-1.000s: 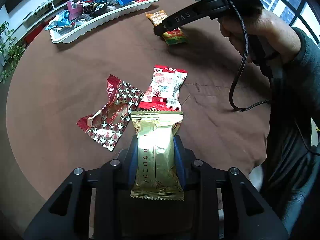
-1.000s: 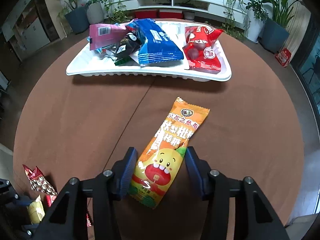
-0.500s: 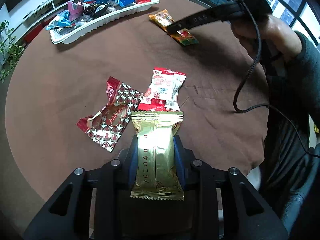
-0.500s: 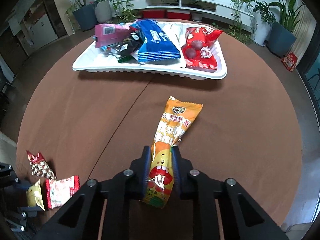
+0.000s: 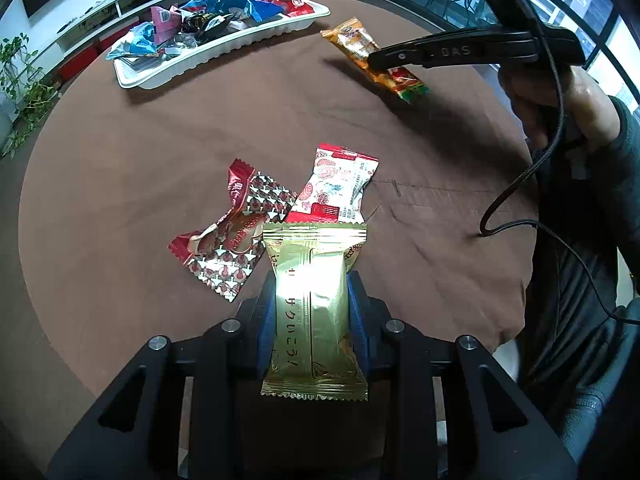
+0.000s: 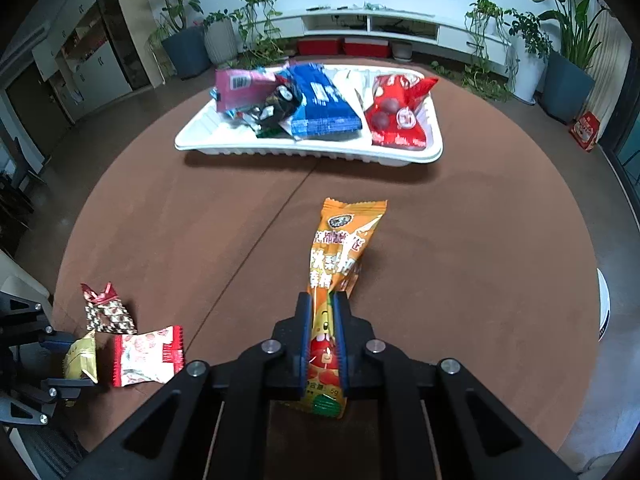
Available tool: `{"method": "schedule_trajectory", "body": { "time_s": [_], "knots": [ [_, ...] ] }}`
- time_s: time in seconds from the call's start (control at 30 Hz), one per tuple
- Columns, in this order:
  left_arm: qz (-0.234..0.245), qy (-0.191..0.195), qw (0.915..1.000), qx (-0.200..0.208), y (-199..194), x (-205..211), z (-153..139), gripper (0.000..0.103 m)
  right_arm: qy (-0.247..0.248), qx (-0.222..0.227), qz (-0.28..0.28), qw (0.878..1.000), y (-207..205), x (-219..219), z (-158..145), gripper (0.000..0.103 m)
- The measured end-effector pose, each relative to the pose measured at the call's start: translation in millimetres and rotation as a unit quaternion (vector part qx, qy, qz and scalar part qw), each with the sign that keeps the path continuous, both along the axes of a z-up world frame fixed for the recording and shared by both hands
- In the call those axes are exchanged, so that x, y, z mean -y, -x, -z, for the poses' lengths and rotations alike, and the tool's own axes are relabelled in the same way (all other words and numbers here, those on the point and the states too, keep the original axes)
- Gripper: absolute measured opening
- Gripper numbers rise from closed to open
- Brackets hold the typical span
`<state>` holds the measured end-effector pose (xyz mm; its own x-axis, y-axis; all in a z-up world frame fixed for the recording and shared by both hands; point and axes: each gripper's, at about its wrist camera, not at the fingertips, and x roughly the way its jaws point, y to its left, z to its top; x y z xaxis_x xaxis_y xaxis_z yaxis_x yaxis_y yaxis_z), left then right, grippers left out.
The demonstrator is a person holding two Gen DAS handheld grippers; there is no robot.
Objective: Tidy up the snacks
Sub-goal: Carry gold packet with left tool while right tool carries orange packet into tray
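My left gripper [image 5: 312, 286] is shut on a gold snack packet [image 5: 314, 312], held just above the brown round table [image 5: 120, 184]. Past its tips lie a red-and-white packet [image 5: 338, 188] and a red patterned wrapper [image 5: 236, 240]. My right gripper [image 6: 321, 306] is shut on the lower end of an orange snack packet [image 6: 344, 240], lifted off the table; the left wrist view shows that orange packet [image 5: 372, 58] hanging from the right gripper's finger [image 5: 460, 50]. The white tray [image 6: 304, 152] with several snacks stands at the table's far side.
A hand and dark sleeve [image 5: 576, 92] with a trailing cable [image 5: 516, 184] fill the right of the left wrist view. Potted plants [image 6: 256, 32] and a low white shelf [image 6: 400, 28] stand beyond the table. A red box [image 6: 585, 130] sits on the floor at right.
The right gripper closed onto the orange packet and lifted it off the table, drawing back a little. The left gripper kept still with the gold packet.
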<state>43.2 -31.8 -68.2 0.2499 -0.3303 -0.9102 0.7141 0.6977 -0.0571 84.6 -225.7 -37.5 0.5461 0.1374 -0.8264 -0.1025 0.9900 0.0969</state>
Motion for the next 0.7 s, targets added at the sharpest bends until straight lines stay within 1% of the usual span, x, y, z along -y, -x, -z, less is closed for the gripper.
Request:
{"method": "schedule_trajectory", "body": {
  "time_s": [0.27, 0.43, 0.5, 0.57, 0.7],
  "knots": [
    [-0.024, 0.025, 0.9994, 0.009, -2.3, -12.4, -12.8, 0.03, -0.012, 0.026, -0.012, 1.0, 15.9, -5.5, -20.9, 0.012],
    [-0.046, 0.055, 0.9972, 0.02, -6.9, -26.8, -31.7, 0.03, -0.022, 0.047, -0.016, 0.999, 20.4, -6.4, -36.8, 0.012],
    [-0.052, 0.059, 0.9966, 0.026, -10.0, -29.4, -38.6, 0.03, -0.023, 0.052, -0.016, 0.998, 20.4, -7.1, -40.1, 0.012],
    [-0.054, 0.068, 0.9958, 0.027, -14.1, -30.5, -45.0, 0.03, -0.028, 0.056, -0.016, 0.998, 20.3, -6.7, -41.8, 0.012],
    [-0.059, 0.082, 0.9937, 0.047, -28.2, -26.3, -67.8, 0.03, -0.037, 0.069, -0.016, 0.997, 15.7, -3.9, -51.6, 0.012]
  ]
}}
